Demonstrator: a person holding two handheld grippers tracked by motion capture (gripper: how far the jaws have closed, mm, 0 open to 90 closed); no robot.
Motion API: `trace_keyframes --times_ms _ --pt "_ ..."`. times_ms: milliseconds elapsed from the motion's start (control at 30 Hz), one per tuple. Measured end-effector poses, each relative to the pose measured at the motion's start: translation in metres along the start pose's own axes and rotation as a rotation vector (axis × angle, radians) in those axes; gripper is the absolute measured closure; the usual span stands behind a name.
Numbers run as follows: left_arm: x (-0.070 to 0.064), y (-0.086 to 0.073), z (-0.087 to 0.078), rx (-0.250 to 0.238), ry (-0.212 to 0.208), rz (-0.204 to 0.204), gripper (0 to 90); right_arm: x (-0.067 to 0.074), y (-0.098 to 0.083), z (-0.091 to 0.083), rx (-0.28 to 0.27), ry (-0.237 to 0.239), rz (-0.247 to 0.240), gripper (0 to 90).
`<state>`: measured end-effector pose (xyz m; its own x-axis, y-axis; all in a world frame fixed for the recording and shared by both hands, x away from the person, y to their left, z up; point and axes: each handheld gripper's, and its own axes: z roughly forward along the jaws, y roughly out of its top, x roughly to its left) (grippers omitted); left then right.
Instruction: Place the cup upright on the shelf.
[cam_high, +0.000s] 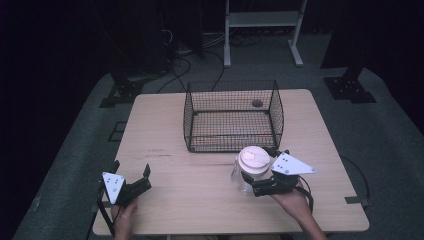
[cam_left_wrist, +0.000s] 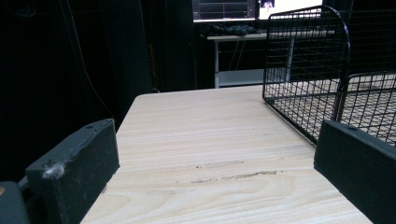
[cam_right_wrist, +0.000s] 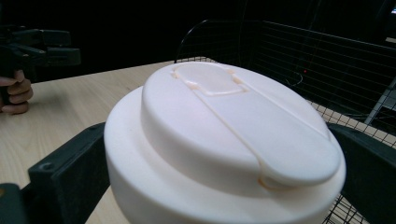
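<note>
The right gripper (cam_high: 256, 183) has its black fingers (cam_right_wrist: 65, 179) set on either side of a clear plastic jar with a cream-white flip-top lid (cam_high: 250, 169), just under the lid's rim; in the right gripper view they look pressed against it, though the contact itself is partly hidden by the lid, so the grip seems closed on the jar rather than certain. The jar stands upright on the light wooden table (cam_high: 200, 195), just in front of the black wire mesh basket (cam_high: 233, 116) and near its front right corner. The left gripper (cam_high: 141, 181) rests low over the table's near left part, well apart from the jar, its fingers (cam_left_wrist: 74, 175) spread wide with nothing between them.

As a judgement, the work is at its start: the jar is grasped but not yet lifted, and the basket holds nothing that can be made out. What is left is likely raising the jar over the wire wall and setting it inside.
</note>
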<state>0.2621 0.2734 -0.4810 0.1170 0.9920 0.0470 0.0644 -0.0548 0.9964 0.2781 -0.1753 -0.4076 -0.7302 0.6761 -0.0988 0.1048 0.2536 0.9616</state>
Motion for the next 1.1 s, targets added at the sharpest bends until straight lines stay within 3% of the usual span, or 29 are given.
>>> trace_keyframes --times_ms 433,767,1100 --pt "0.000 0.000 0.000 0.000 0.000 0.000 0.0 0.000 0.001 0.001 0.008 0.014 0.006 4.1" --pt "0.000 0.000 0.000 0.000 0.001 -0.003 0.0 0.001 0.004 -0.001 0.026 -0.018 0.001 4.4" --pt "0.001 0.000 0.000 0.001 0.001 -0.003 0.0 -0.001 0.019 -0.003 0.027 -0.021 -0.017 4.4"
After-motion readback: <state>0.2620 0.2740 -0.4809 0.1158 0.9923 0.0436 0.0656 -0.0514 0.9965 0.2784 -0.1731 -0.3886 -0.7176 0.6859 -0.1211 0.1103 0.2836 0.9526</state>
